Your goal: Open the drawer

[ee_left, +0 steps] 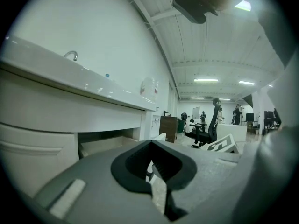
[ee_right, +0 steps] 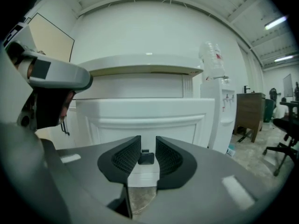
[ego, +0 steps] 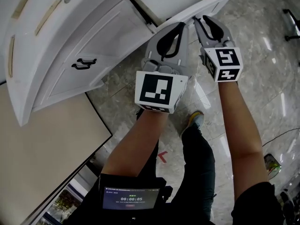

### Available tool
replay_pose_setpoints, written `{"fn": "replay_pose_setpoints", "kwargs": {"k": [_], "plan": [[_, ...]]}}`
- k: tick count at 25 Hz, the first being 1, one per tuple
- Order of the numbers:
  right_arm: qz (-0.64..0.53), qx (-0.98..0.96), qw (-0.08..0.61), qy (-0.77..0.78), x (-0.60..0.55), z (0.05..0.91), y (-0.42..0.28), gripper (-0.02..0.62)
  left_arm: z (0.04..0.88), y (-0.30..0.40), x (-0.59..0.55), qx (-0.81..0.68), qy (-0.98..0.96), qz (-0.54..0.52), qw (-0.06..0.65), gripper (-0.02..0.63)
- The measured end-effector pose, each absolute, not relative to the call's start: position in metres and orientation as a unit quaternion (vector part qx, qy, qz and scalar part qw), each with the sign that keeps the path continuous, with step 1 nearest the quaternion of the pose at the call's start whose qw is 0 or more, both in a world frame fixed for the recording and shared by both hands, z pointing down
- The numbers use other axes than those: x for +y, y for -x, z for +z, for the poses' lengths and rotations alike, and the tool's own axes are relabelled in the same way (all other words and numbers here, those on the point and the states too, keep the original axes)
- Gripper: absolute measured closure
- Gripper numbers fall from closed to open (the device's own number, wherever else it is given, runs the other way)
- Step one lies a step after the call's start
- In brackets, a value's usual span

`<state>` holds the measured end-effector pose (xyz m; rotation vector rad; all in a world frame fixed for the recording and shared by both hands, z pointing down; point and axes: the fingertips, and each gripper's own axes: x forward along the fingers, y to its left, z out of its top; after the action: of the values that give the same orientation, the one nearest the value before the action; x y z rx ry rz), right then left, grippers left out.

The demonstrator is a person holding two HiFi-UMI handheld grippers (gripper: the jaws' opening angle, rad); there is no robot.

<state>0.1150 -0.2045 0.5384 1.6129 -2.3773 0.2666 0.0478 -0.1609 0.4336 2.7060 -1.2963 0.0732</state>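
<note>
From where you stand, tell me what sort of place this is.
Probably an open-plan office with a kitchenette: a white sink cabinet with a faucet, a water dispenser beside it, and an office chair beyond.

I've got both bare forearms reaching forward, side by side. The left hand-held gripper point(ego: 181, 25) sits just beside the right one, its 2 jaws bowed and meeting at the tips with nothing between them. The right hand-held gripper point(ego: 198, 18) has its jaws pinched on a small dark handle point(ee_right: 145, 158).
</note>
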Motion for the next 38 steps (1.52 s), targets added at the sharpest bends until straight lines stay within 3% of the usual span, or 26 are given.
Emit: {"fn": "replay_pose_setpoints", "kwargs": {"k": [6, 31, 38], "plan": [[0.071, -0.792, 0.088, -0.599, -0.202, 0.453, -0.131, 0.574, 0.387, -0.044, -0.175, -0.439, -0.896, 0.033, 0.056, 0.605], [0.028, -0.754, 0.055, -0.653, -0.127, 0.152, -0.118, 0.573, 0.144, -0.035, -0.146, -0.41, -0.91, 0.021, 0.055, 0.605], [0.017, -0.749, 0.056, -0.659, -0.118, 0.124, -0.12, 0.572, 0.114, -0.038, -0.137, -0.401, -0.914, 0.016, 0.05, 0.605]]}}
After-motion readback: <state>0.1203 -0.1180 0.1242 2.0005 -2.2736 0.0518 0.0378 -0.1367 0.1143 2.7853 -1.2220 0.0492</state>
